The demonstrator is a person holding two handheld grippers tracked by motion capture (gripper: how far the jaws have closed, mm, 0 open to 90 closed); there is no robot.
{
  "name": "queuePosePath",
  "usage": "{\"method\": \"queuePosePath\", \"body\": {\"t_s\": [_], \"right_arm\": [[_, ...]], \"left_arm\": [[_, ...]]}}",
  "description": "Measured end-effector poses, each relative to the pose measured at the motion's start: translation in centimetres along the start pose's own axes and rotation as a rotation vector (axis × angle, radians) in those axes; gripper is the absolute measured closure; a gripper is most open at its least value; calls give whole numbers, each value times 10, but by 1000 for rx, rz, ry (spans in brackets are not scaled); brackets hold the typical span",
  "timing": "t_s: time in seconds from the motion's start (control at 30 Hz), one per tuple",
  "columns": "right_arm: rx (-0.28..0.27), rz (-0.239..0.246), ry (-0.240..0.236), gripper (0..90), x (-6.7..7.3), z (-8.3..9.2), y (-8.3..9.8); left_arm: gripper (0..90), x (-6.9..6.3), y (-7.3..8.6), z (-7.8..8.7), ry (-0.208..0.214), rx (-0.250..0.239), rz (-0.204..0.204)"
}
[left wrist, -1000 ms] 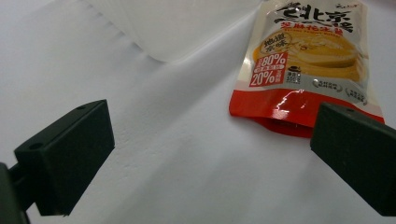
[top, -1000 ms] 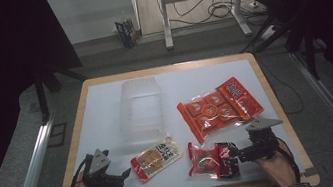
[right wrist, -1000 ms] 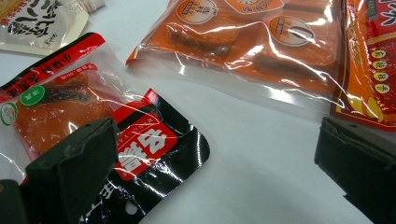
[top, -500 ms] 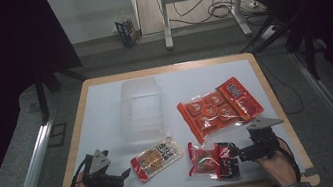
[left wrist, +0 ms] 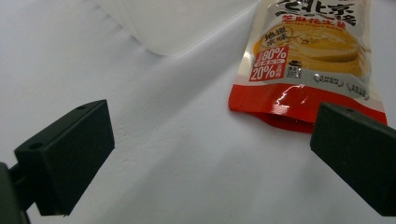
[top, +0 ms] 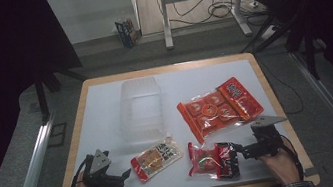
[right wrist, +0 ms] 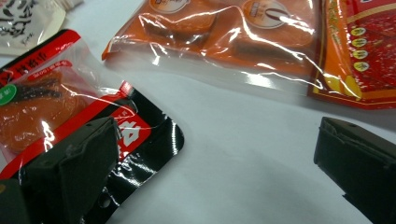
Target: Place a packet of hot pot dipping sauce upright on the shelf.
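Observation:
A small orange-and-white snack packet (top: 157, 158) (left wrist: 308, 60) lies near the table's front. My left gripper (top: 125, 175) (left wrist: 210, 140) rests on the table just left of it, open, jaws pointing at its red bottom edge with nothing between them. A red-and-black packet (top: 213, 159) (right wrist: 70, 107) lies to the right of the first. My right gripper (top: 239, 152) (right wrist: 219, 154) is open at that packet's right end. Its left jaw stands over the packet's black corner, and the right jaw is over bare table.
A clear plastic container (top: 140, 109) (left wrist: 187, 18) stands behind the small packet. A large orange-red pack of several snacks (top: 220, 108) (right wrist: 261, 37) lies at the right rear. The white table (top: 105, 133) has a wooden rim close behind both hands.

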State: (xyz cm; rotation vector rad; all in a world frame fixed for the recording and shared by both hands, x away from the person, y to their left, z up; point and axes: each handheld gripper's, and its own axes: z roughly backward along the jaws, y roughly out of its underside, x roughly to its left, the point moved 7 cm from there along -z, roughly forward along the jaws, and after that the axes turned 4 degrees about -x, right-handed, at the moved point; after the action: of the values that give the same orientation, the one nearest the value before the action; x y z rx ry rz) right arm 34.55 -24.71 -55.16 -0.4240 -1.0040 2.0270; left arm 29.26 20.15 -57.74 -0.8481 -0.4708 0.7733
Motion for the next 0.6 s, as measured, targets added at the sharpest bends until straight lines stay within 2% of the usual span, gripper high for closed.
{"method": "queuePosePath", "body": {"t_s": [0.1,0.27,0.6], "right_arm": [[-19,-20,-10,4,-2,2,-2],[-30,-25,1,10,-10,5,-2],[13,-25,58,21,-31,6,4]], "left_arm": [[0,-1,0,0,1,8,-11],[0,-1,1,-1,0,10,-16],[0,-2,1,-2,7,21,-28]]}}
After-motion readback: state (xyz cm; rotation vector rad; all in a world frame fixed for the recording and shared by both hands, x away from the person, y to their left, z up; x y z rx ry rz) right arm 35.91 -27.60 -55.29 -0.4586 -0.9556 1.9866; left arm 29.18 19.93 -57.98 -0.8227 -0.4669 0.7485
